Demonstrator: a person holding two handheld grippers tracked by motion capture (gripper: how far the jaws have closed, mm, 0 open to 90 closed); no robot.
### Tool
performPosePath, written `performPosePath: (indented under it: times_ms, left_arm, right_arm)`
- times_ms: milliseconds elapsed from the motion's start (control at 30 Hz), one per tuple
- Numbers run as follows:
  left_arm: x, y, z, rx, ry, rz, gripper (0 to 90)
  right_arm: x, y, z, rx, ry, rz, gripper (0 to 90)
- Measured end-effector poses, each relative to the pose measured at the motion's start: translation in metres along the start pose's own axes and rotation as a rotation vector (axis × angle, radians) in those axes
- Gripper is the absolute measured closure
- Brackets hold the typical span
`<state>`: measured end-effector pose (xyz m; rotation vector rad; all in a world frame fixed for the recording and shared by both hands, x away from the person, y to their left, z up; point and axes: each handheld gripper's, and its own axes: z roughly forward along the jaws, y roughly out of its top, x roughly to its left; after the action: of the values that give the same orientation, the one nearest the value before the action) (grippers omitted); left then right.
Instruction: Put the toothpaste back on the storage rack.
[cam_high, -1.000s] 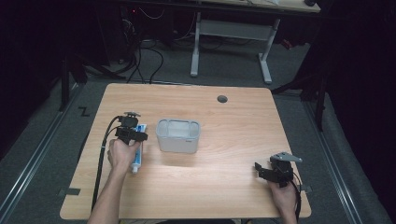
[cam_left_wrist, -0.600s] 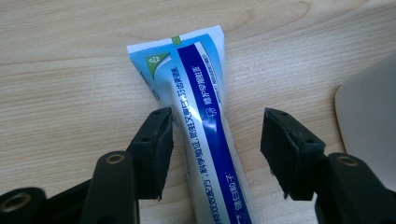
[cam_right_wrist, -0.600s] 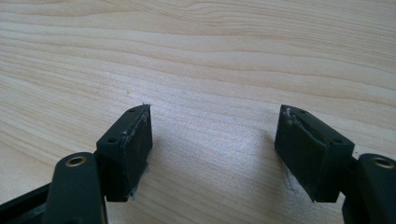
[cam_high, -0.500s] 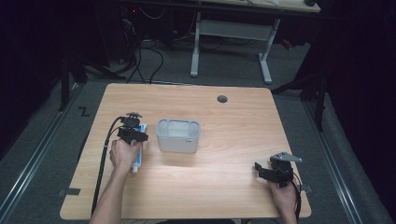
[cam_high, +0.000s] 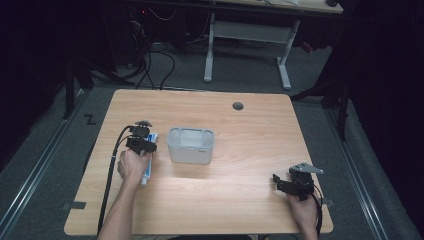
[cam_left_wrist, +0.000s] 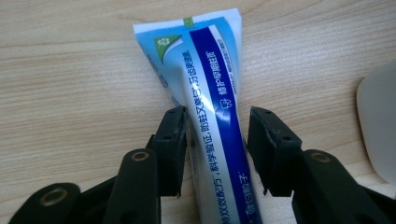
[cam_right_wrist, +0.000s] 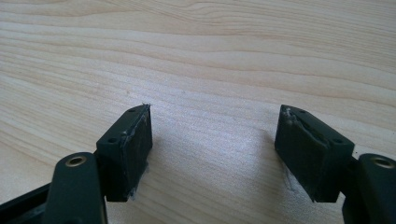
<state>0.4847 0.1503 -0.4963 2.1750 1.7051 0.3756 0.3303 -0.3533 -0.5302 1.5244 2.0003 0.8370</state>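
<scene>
Straddling: toothpaste tube (cam_left_wrist: 212, 116) is bracketed by the spread left gripper (cam_left_wrist: 217, 140), not yet pinched.
Axis: tube runs along the jaws, beside the clear bin (cam_high: 190, 145).
Right gripper (cam_right_wrist: 215, 149): spread, empty.

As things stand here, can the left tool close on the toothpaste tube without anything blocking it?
Probably yes. The left tool already straddles the toothpaste tube, one jaw on each side, with the tube lying flat on the table. The clear plastic bin sits off to the side, apart from the jaws.
</scene>
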Motion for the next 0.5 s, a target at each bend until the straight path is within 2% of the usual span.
performPosePath:
  times_ms: [67, 500]
  left_arm:
    - [-0.0012, 0.0002, 0.0029, 0.02, -0.001, 0.002, 57.9]
    - [-0.0026, 0.0007, 0.0047, 0.021, 0.008, 0.009, 62.2]
  right_arm:
    - [0.0, 0.0, 0.0, 0.0, 0.0, 0.0, 27.6]
    - [0.0, 0.0, 0.0, 0.0, 0.001, 0.0, 27.6]
